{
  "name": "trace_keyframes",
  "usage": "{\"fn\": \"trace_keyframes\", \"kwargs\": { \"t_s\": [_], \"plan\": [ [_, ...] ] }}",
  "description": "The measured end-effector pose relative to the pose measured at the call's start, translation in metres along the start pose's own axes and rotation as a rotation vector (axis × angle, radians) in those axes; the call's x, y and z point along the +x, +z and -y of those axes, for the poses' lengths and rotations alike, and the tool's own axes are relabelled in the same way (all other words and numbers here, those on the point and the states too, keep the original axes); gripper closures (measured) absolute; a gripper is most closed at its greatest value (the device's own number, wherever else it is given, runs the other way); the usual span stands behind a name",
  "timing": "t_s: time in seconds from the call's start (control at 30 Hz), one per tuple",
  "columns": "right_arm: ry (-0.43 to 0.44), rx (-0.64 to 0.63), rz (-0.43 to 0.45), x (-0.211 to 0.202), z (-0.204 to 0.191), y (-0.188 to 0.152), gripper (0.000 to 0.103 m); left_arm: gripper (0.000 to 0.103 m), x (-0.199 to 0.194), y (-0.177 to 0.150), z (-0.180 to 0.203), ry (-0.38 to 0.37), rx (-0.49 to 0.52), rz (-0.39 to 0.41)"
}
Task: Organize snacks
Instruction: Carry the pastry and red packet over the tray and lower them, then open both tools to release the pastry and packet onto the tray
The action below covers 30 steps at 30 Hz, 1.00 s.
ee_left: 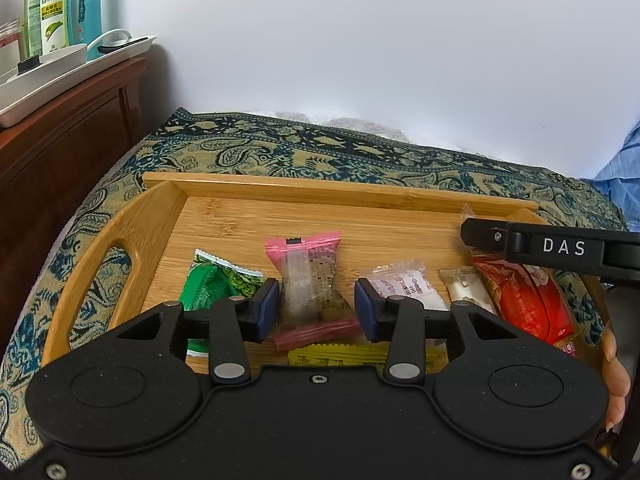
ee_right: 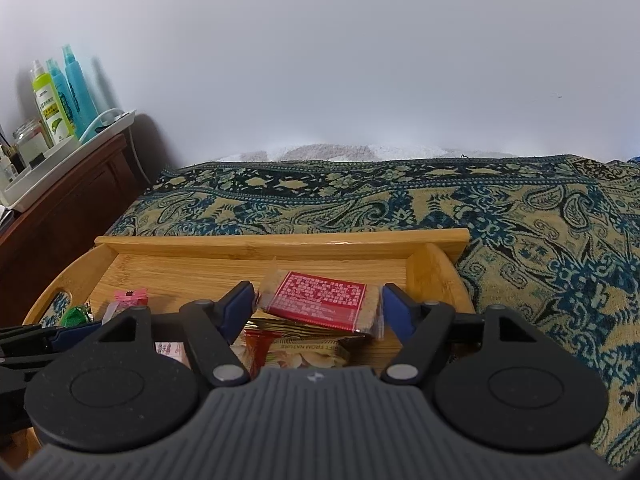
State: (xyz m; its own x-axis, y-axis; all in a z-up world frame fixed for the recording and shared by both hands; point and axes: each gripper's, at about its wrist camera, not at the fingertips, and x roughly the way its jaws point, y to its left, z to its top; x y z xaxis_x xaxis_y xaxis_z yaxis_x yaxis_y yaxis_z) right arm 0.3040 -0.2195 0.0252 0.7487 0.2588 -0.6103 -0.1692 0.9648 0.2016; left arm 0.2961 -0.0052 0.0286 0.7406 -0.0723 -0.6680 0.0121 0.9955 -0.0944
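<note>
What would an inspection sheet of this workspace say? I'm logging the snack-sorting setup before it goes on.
Surface: patterned cloth under a bamboo tray.
Job's things: in the tray, a green packet, pink packet, white-pink packet, yellow packet, red bag, red-label bar.
Clutter: nothing seen on the cloth.
Grippers: left tool open around the pink packet; right tool open around the red-label bar.
Cables: a white cable beside the cabinet.
Surroundings: wooden cabinet, white tray with bottles, white wall.
</note>
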Motion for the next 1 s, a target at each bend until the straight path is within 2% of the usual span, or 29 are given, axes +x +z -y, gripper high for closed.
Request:
{"fn": "trace_keyframes", "kwargs": {
  "t_s": [0.13, 0.5, 0.63, 0.8, 0.9, 1.0],
  "plan": [
    [0.001, -0.007, 0.004, -0.001, 0.000, 0.000, 0.020, 0.058, -0.002, 0.000, 0.001, 0.001, 0.005, 0.004],
    [-0.005, -0.009, 0.016, -0.006, 0.000, 0.002, 0.015, 0.048, -0.009, 0.001, 0.004, -0.002, 0.002, 0.006],
    [-0.026, -0.038, 0.041, -0.015, -0.006, 0.005, 0.013, 0.033, -0.017, 0.002, 0.004, -0.027, -0.010, 0.011],
    [-0.014, -0.040, 0.079, -0.030, -0.013, 0.009, 0.010, 0.031, -0.032, 0.003, 0.006, -0.036, -0.006, 0.029],
    [-0.003, -0.037, 0.098, -0.041, -0.019, 0.008, 0.009, 0.022, -0.043, 0.002, 0.007, -0.027, 0.013, 0.046],
    [0.010, -0.029, 0.120, -0.053, -0.025, 0.005, 0.006, 0.020, -0.057, -0.001, 0.007, -0.028, 0.027, 0.060]
  ]
}}
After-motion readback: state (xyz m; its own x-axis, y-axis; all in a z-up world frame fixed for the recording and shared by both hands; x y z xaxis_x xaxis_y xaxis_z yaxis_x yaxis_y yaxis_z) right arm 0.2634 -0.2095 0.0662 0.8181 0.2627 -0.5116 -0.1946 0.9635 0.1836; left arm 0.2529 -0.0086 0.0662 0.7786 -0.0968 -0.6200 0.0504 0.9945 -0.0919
